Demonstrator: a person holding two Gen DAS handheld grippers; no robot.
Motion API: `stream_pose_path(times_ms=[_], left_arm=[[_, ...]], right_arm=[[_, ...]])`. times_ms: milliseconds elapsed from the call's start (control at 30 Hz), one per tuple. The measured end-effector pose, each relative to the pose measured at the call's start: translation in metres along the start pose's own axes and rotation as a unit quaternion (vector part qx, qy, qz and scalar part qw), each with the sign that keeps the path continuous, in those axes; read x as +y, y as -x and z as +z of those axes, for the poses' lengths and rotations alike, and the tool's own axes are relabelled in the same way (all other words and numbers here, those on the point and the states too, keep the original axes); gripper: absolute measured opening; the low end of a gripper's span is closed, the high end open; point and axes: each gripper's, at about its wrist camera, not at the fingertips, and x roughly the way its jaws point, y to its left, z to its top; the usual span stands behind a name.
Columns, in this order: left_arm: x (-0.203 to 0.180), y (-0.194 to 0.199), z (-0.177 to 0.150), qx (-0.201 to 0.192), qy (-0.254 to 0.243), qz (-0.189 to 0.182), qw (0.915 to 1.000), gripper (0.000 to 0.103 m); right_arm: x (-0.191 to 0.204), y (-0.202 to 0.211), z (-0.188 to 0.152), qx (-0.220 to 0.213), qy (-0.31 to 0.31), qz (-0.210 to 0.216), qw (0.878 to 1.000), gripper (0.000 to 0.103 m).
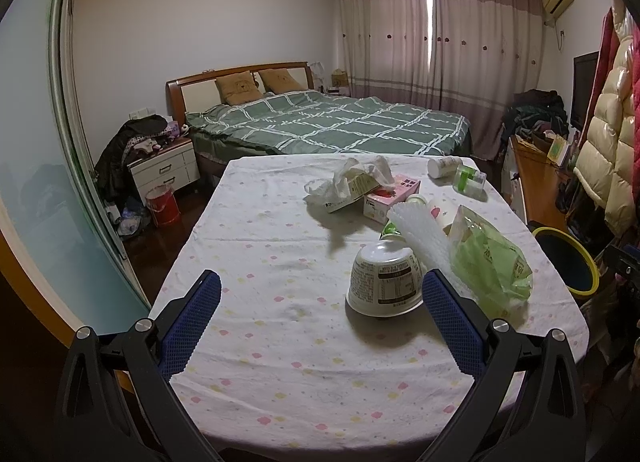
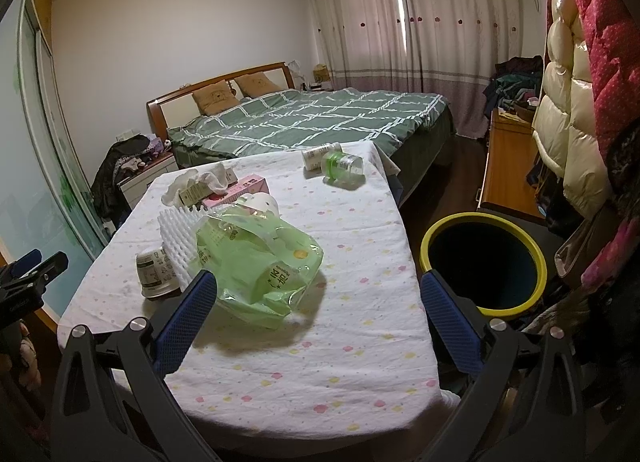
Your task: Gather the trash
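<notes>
Trash lies on a table with a flowered cloth. An upturned white paper cup lies just ahead of my open, empty left gripper, near its right finger. A green plastic bag lies just ahead of my open, empty right gripper; it also shows in the left wrist view. White foam netting, a pink carton, a crumpled white bag on a carton, a white bottle and a green-capped jar lie farther back. A dark bin with a yellow rim stands right of the table.
A bed with a green checked cover stands behind the table. A nightstand and a red bucket are at the left. Hanging coats and a wooden cabinet line the right side.
</notes>
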Motion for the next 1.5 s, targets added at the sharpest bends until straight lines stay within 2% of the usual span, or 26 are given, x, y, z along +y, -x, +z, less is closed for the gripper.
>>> stream_pose_path(times_ms=[200,400,567,733,1067,1233,1333,1400,1433,1467,1500], left_arm=[[0.0,-0.006,-0.002,0.011,0.004,-0.007,0.9999,0.099],[-0.002,-0.016,-0.003,0.023,0.002,-0.01,0.9997,0.099],[-0.003,-0.028,-0.001,0.031,-0.003,-0.01,0.9995,0.099],[-0.003,-0.038,0.002,0.038,-0.009,-0.01,0.9992,0.099],[-0.009,-0.063,0.006,0.058,-0.008,-0.024,0.998,0.099],[-0.008,-0.07,0.008,0.061,-0.007,-0.027,0.9977,0.099],[-0.008,-0.069,0.007,0.062,-0.006,-0.027,0.9977,0.099],[-0.008,-0.072,0.009,0.064,-0.003,-0.03,0.9975,0.099],[-0.008,-0.073,0.009,0.065,-0.003,-0.032,0.9974,0.099],[-0.008,-0.075,0.009,0.064,-0.003,-0.033,0.9974,0.099],[-0.009,-0.076,0.009,0.065,-0.003,-0.034,0.9973,0.099]], right_arm=[[0.002,-0.017,-0.004,0.016,-0.001,0.002,1.0,0.097],[0.003,-0.059,-0.009,0.068,-0.004,0.016,0.998,0.097],[0.012,-0.085,-0.014,0.094,0.0,0.032,0.995,0.097],[0.026,-0.089,-0.02,0.107,0.049,0.044,0.992,0.097],[0.05,-0.112,-0.025,0.113,0.132,0.022,0.985,0.097],[0.056,-0.127,-0.02,0.114,0.148,0.021,0.982,0.096],[0.054,-0.128,-0.018,0.118,0.145,0.035,0.982,0.075],[0.051,-0.131,-0.017,0.128,0.143,0.04,0.981,0.052],[0.051,-0.132,-0.018,0.134,0.141,0.045,0.98,0.045],[0.047,-0.134,-0.017,0.143,0.129,0.059,0.98,0.03],[0.045,-0.134,-0.016,0.145,0.121,0.068,0.98,0.026]])
